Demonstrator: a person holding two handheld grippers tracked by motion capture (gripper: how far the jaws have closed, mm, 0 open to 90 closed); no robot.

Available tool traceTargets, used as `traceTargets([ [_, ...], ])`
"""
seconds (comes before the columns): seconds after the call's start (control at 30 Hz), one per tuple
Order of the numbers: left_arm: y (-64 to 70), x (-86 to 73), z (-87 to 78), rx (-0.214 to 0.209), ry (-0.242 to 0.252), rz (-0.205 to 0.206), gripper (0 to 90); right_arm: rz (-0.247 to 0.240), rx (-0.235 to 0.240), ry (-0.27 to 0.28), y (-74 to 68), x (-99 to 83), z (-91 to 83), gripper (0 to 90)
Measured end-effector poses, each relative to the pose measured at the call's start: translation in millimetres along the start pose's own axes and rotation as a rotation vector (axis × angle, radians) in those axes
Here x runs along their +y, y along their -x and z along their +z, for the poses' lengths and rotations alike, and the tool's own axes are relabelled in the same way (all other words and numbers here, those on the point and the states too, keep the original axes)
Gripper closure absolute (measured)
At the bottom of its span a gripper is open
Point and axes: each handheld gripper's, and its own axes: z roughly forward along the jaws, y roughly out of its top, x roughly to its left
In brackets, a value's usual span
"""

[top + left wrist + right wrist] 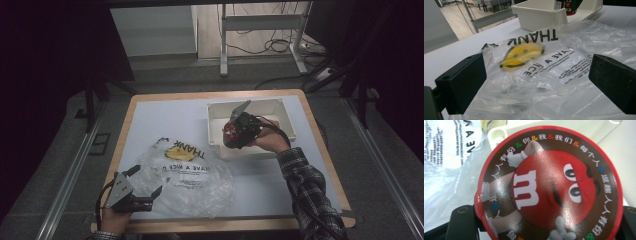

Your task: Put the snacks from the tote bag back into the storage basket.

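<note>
The left gripper (145, 187) hovers at the near edge of the clear plastic bag (187, 175), its 2 fingers (461, 80) apart with the film lying flat between them; closing here may pinch both layers and seal the mouth. The right gripper (234, 131) is clamped on the red-lidded candy tub (549, 187), held over the white bin (280, 107) on the surface (165, 112); its slick, round wall could slip mid-carry.

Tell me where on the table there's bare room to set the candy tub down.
Bare tabletop lies left of the white bin, beyond the plastic bag. Another free patch sits right of the bag, in front of the bin, though the sleeve crosses it. The near-left is crowded: the bag spreads there with the left gripper at its edge. The right gripper holds the candy tub over the bin.
</note>
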Motion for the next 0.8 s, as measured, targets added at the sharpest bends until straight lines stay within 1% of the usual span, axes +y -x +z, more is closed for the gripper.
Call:
traceTargets([
  [0.23, 0.2, -0.2, 0.1, 0.002, -0.005, 0.004, 1.3, -0.001, 0.010, -0.011, 5.6, 2.0, 8.8, 25.9],
  [0.33, 0.1, -0.2, 0.0, 0.003, -0.005, 0.005, 1.4, -0.003, 0.014, -0.008, 7.8, 3.1, 12.9, 25.9],
  [0.37, 0.1, -0.2, -0.1, 0.003, -0.005, 0.005, 1.3, 0.006, 0.013, -0.012, 8.1, 3.7, 13.7, 25.9],
  [0.4, 0.1, -0.2, 0.0, 0.003, -0.005, 0.005, 1.3, 0.003, 0.014, -0.013, 9.1, 4.2, 14.7, 25.9],
  [0.53, 0.2, -0.2, 0.1, 0.002, -0.006, 0.006, 1.3, 0.003, 0.017, -0.004, 11.6, 6.8, 19.6, 25.9],
  [0.8, 0.3, -0.1, -0.1, 0.002, -0.006, 0.008, 1.4, -0.022, 0.018, -0.021, 14.3, 12.3, 29.3, 25.9],
])
